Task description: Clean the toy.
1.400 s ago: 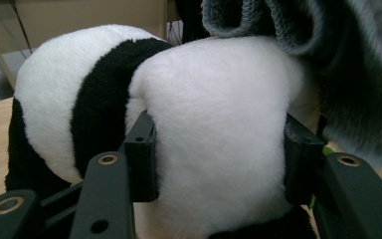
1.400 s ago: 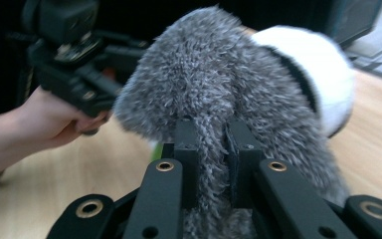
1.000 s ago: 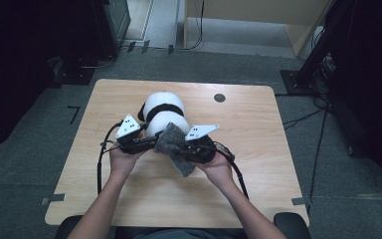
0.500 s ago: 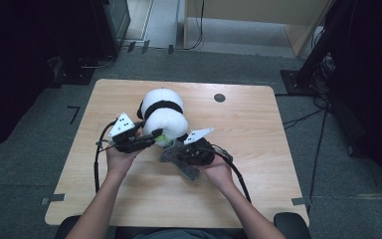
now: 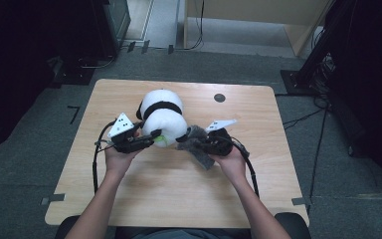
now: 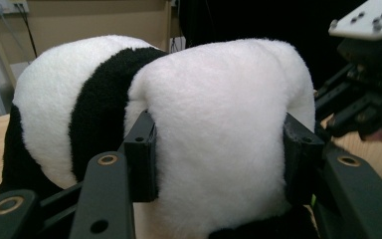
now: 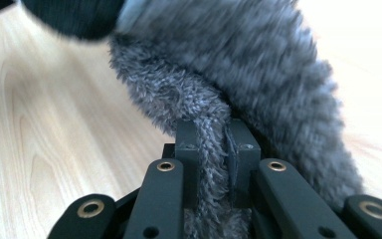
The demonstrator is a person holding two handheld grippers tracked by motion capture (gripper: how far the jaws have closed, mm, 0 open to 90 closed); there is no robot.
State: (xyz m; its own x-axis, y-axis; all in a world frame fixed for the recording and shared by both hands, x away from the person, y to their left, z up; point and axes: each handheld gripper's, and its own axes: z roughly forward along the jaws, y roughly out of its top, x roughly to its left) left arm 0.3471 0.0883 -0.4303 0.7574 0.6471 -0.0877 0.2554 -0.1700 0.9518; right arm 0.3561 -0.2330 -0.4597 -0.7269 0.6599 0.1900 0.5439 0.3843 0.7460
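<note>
My left claw (image 5: 151, 138) is clamped across the white rump of the plush panda (image 5: 163, 117), the two pads (image 6: 142, 154) pressed into the fur on either side so the body bulges between them; I judge that grip is there to pin the toy in place while the other hand works on its clothing. The panda is the biggest thing here, lying on the pale wooden desk (image 5: 179, 194) a little back from the middle, its black band across the body and its head end pointing away from me. Next in size is the grey fleece garment (image 5: 197, 149), which hangs off the near right side of the panda and trails down onto the desk toward me. My right claw (image 5: 199, 144) is closed tight on a fold of that fleece, the jaws nearly meeting with a thin ridge of pile squeezed between the pads (image 7: 188, 149); holding it by the edge this way looks meant for pulling it along or off the toy, though which I cannot tell. Both forearms come in low from my side of the desk, the left wrist angled inward toward the toy, the right hand (image 5: 229, 159) level and pointing left at the panda's flank. A small dark round mark (image 5: 219, 97) sits on the far part of the desk, well apart from everything.
</note>
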